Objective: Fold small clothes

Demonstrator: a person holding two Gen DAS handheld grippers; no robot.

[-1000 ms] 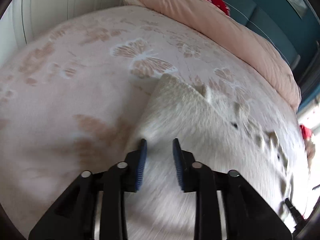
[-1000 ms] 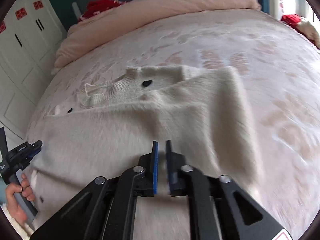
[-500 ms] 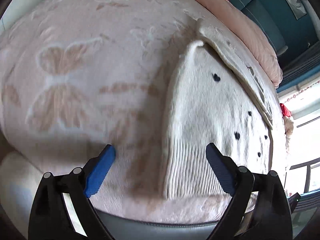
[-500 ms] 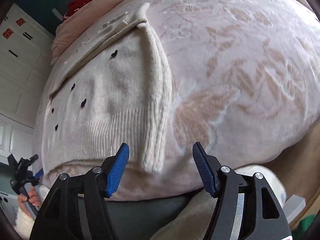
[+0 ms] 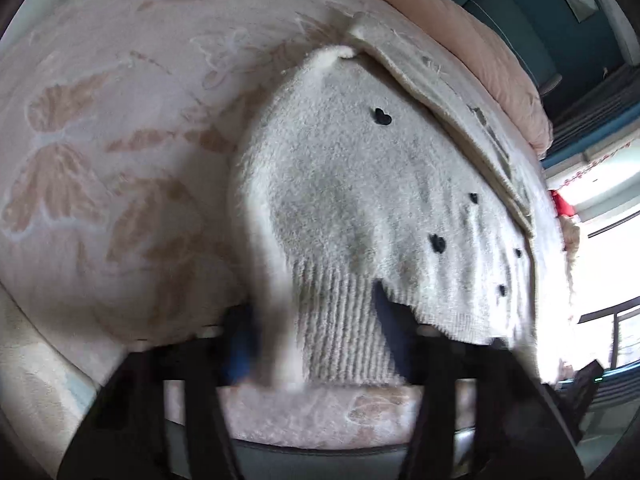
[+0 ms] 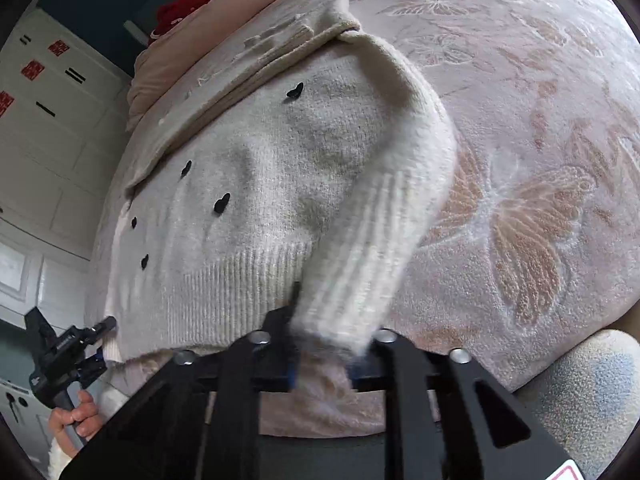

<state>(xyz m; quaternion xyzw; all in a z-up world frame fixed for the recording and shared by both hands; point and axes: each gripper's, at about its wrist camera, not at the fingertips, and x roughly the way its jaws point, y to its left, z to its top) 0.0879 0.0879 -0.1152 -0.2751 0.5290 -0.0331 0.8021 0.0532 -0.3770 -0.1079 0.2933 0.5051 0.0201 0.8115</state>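
1. Both jaws are clamped on the sweater's (image 6: pixel 256 184) ribbed hem: left gripper (image 5: pixel 320 340) and right gripper (image 6: pixel 328 344), one at each corner.
2. From the hem, the sweater stretches away toward the pink duvet (image 5: pixel 460 20) on the bed (image 6: pixel 520 120).

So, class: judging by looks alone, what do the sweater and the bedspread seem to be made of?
Sweater: seems a soft, fuzzy cream knit, wool or acrylic; the ribbed hem and cuff show knit stitches, and the surface looks matte.
Bedspread: looks like plush pale pink fleece or velour; its butterfly pattern stands embossed in short pile.
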